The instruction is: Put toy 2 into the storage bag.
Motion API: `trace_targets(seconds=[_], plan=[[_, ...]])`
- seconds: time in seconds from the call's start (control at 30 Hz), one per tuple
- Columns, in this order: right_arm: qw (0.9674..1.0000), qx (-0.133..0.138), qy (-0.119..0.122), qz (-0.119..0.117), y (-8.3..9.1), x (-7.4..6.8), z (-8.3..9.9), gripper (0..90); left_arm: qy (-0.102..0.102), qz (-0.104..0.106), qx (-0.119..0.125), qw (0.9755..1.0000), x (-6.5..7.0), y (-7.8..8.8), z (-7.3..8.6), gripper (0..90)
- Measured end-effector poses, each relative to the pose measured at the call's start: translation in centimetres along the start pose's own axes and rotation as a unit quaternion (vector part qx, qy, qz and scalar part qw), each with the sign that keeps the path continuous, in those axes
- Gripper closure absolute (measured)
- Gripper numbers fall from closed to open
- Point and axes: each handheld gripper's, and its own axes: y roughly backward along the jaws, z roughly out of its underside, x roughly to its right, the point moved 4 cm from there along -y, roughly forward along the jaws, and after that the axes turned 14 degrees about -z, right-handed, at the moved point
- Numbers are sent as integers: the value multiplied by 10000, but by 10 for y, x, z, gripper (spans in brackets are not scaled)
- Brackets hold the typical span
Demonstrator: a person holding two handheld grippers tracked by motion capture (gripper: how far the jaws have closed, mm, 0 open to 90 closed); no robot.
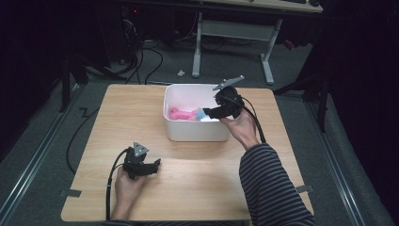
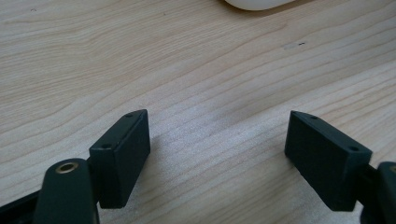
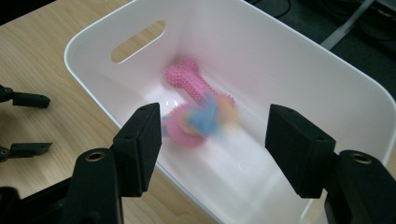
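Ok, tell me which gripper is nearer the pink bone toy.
Right. The right gripper hangs over the white bin, jaws apart just above the pink bone toy inside it. The left gripper rests on the wooden table, well short of the bin.

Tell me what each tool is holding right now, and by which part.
Nothing is held. The right tool is open above the white bin, with a blurred multicoloured toy below it. The left tool is open over bare table.

White bin (image 1: 195,132), pink bone toy (image 3: 189,81), light wood table (image 1: 141,113), striped sleeve (image 1: 268,179)
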Motion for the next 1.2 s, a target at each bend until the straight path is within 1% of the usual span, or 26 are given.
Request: trace_targets(seconds=[0.03, 0.07, 0.1, 0.3, 0.43, 0.47, 0.5, 0.57, 0.6, 0.63, 0.67, 0.7, 0.77, 1.03, 1.1, 1.2], plan=[[10000, 57, -8, 6, 3, 0, 2, 371, -1, 2, 1, 10000, 0, 0, 0, 226], [10000, 57, -8, 6, 3, 0, 2, 371, -1, 2, 1, 10000, 0, 0, 0, 226], [9998, 184, -13, 18, 11, 0, 8, 375, -4, 4, 0, 10000, 0, 0, 0, 226], [9994, 332, -57, 76, 31, 2, 25, 379, -5, 7, 2, 10000, 0, 0, 0, 226], [9987, 490, -121, 93, 46, 2, 36, 381, -4, 7, 2, 10000, 0, 0, 0, 226], [9987, 490, -121, 93, 46, 2, 36, 381, -4, 7, 2, 10000, 0, 0, 0, 225], [9982, 563, -164, 110, 55, 3, 42, 384, -5, 8, 1, 10000, 0, 0, 0, 225], [9978, 617, -219, 95, 60, 4, 47, 386, -4, 9, 0, 10000, 0, 0, 0, 226], [9978, 617, -219, 95, 60, 4, 47, 386, -4, 9, 0, 10000, 0, 0, 0, 226], [9975, 636, -264, 123, 67, 5, 54, 388, -4, 10, 0, 10000, 0, 0, 0, 225], [9975, 636, -264, 123, 67, 5, 54, 388, -4, 10, 0, 10000, 0, 0, 0, 226], [9973, 677, -263, 131, 71, 5, 60, 390, -6, 10, -2, 10000, 0, 0, 0, 226], [9973, 669, -258, 172, 75, 4, 65, 391, -3, 10, 0, 10000, 0, 0, 0, 225], [9953, 852, -401, 220, 92, 5, 90, 395, 2, 8, 1, 10000, 0, 0, 0, 226], [9954, 835, -403, 259, 95, 6, 95, 395, 0, 9, 0, 10000, 0, 0, 0, 226], [9943, 933, -432, 279, 100, 6, 99, 396, 0, 9, -1, 10000, 0, 0, 0, 226]])
